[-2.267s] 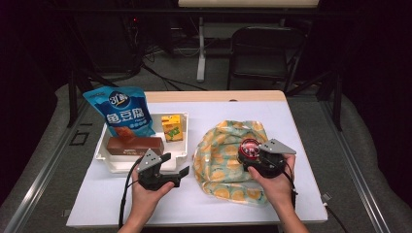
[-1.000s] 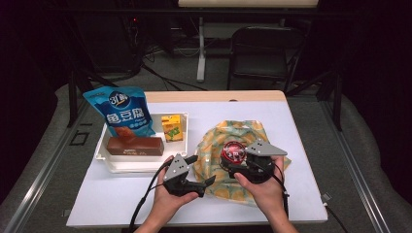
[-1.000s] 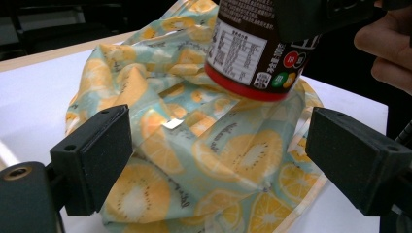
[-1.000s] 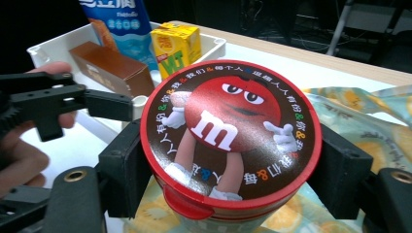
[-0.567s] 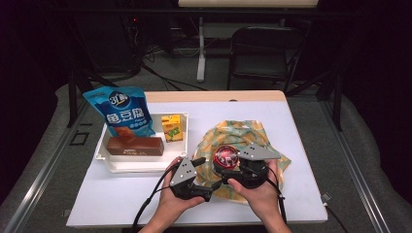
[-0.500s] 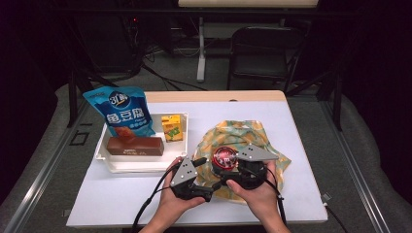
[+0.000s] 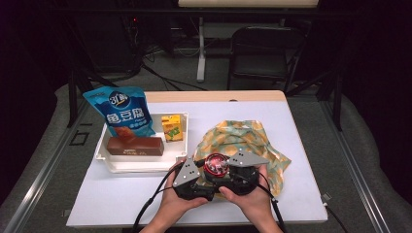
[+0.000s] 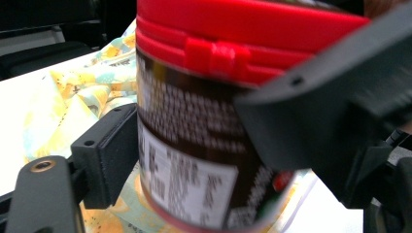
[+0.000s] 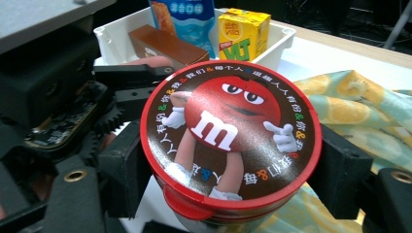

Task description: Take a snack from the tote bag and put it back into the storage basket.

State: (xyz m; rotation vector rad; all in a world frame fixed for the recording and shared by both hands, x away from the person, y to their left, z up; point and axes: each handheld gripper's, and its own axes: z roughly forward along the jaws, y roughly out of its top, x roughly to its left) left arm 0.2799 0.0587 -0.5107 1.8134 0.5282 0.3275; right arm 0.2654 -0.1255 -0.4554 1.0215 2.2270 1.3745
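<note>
Candy tub [image 7: 215, 165], with its red lid [image 9: 231, 131], is now between both hand-held grippers, just above the yellow patterned cloth [image 7: 252, 141] on the near side of the table [image 7: 301, 121]. About two seconds ago the right hand-held gripper [image 7: 241, 171] held the tub alone over the right part of the cloth, and the left hand-held gripper [image 7: 190, 175] was apart from it, near the white tray [image 7: 104, 160]. Since then the two hands came together, and the tub moved a little toward the person.

In the right gripper view the jaws stand on both sides of the tub just below the lid, and the pads touch it, so this hand-held gripper is grasping the tub. In the left gripper view the tub stands between the jaws, very close to the camera. The jaws of the left hand-held gripper have just been closing around the tub's body; the left pad [image 8: 109, 155] seems to meet the label, but the picture is blurred and I cannot tell if the grip is already firm.

I judge that this is a handover, or a two-handed hold to open the lid. The tub is upright and the lid is on.

In the tray a blue snack bag [image 7: 121, 114], a brown bar [image 7: 135, 145] and a yellow drink box [image 7: 174, 128] are well apart from the work.
</note>
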